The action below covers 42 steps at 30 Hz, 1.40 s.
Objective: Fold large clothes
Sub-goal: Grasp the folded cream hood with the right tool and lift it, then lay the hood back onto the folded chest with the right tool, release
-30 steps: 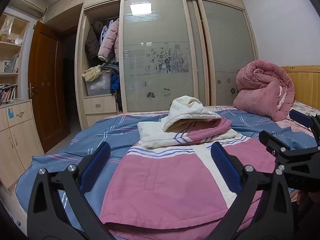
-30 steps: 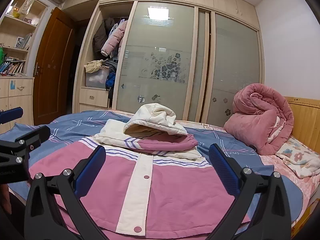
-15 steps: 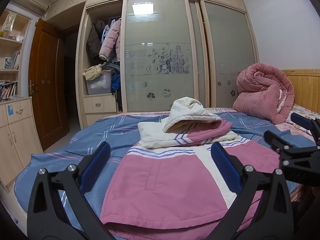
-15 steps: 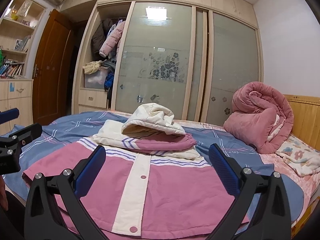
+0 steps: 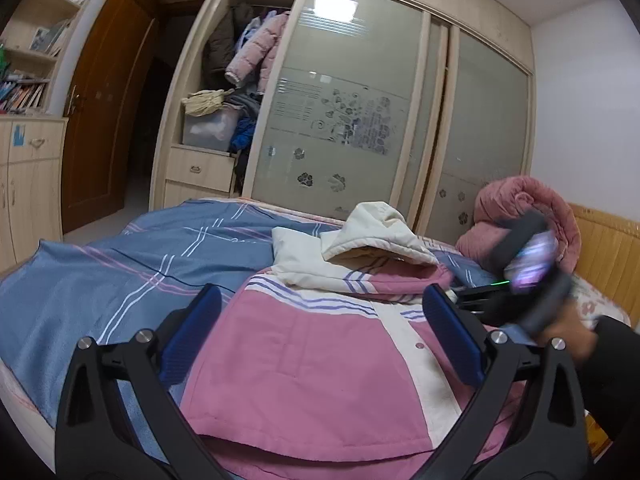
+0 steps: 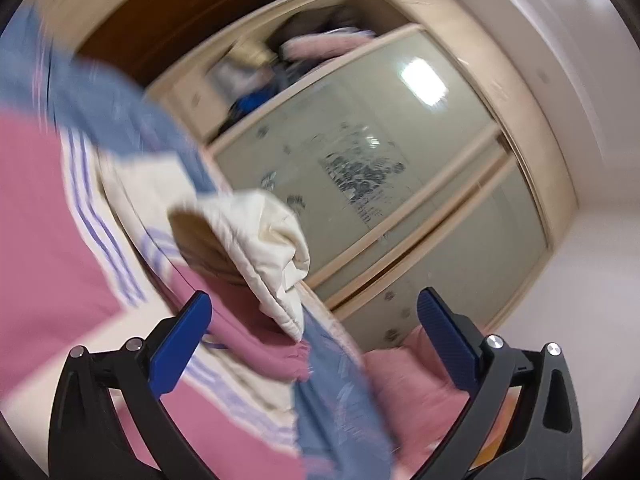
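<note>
Both jaws apart, left gripper [image 5: 320, 340] over pink jacket [image 5: 312, 368] on bed [image 5: 100, 280], right gripper [image 6: 314, 340] (view blurred) seemingly tilted near cream hood [image 6: 260, 240].

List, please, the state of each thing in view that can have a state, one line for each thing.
left gripper: open, holds nothing.
right gripper: open, holds nothing, view blurred and tilted.
pink jacket: lies flat on the bed, front snapped shut, top part folded down.
cream hood: rests on the folded part.
wardrobe: left section open.
brown door: closed.
pink quilt: rolled up.
</note>
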{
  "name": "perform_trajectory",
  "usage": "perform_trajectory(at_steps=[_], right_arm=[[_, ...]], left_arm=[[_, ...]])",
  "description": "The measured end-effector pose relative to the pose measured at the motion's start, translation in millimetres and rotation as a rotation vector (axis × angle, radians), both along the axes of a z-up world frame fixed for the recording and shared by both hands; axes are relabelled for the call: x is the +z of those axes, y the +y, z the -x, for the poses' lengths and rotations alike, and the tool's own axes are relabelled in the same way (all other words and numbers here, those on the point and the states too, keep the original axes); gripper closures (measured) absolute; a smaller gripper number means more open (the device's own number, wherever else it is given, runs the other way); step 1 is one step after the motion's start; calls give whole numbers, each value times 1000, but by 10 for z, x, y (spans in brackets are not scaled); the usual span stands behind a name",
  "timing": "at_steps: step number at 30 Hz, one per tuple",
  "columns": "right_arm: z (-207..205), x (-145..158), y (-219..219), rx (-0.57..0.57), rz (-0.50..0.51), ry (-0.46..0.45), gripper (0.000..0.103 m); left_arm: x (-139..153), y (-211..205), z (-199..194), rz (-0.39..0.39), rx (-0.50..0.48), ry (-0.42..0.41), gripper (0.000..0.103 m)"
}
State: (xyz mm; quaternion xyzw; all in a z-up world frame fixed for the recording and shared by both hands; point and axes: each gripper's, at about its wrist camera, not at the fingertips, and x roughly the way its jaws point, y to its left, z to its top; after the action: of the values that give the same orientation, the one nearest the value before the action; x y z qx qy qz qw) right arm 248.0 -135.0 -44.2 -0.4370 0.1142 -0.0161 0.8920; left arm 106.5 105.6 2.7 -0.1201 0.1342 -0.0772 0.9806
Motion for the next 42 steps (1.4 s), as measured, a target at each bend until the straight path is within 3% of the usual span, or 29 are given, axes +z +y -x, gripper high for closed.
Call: perform_trajectory(at_steps=[5, 8, 10, 11, 12, 15, 20, 22, 24, 26, 28, 30, 33, 37, 38, 42], right_arm=[[-939, -519, 259, -11, 196, 52, 3], [-1364, -707, 385, -26, 272, 76, 15], [-1580, -788, 426, -59, 317, 88, 42], [-1702, -808, 430, -79, 309, 141, 72], [-1773, -811, 434, -100, 294, 169, 79], [-1656, -689, 505, -86, 220, 178, 86], [-1053, -570, 826, 34, 179, 234, 87], [-921, -648, 887, 40, 182, 307, 87], [-922, -875, 880, 12, 206, 431, 86], [-945, -1088, 792, -18, 238, 493, 84], [-906, -1112, 734, -10, 232, 484, 71], [-750, -1026, 702, 25, 244, 421, 42], [-518, -799, 616, 28, 217, 335, 8], [66, -116, 275, 54, -111, 298, 7], [343, 161, 96, 54, -267, 270, 4], [1296, 755, -463, 18, -697, 174, 1]], left_arm=[[-14, 37, -67, -4, -10, 13, 2], [-19, 67, -82, -11, -14, 19, 2], [-17, 99, -79, -8, -13, 18, 2], [-18, 118, -79, -3, -13, 19, 2], [-20, 133, -84, 1, -12, 20, 2], [-29, 193, -77, 16, -6, 22, 2], [-32, 311, -67, 56, 7, 27, 2], [-35, 338, -55, 72, 10, 31, 2], [-29, 340, -40, 74, 13, 30, 2], [-16, 317, -25, 64, 13, 28, 2], [-10, 296, -6, 54, 13, 29, 2], [-6, 285, -3, 50, 10, 33, 2], [-2, 281, -28, 45, 15, 45, 2], [-20, 286, -61, 51, 18, 76, 2], [-21, 271, -66, 46, 18, 84, 2], [-9, 193, -44, 24, 23, 93, 2]])
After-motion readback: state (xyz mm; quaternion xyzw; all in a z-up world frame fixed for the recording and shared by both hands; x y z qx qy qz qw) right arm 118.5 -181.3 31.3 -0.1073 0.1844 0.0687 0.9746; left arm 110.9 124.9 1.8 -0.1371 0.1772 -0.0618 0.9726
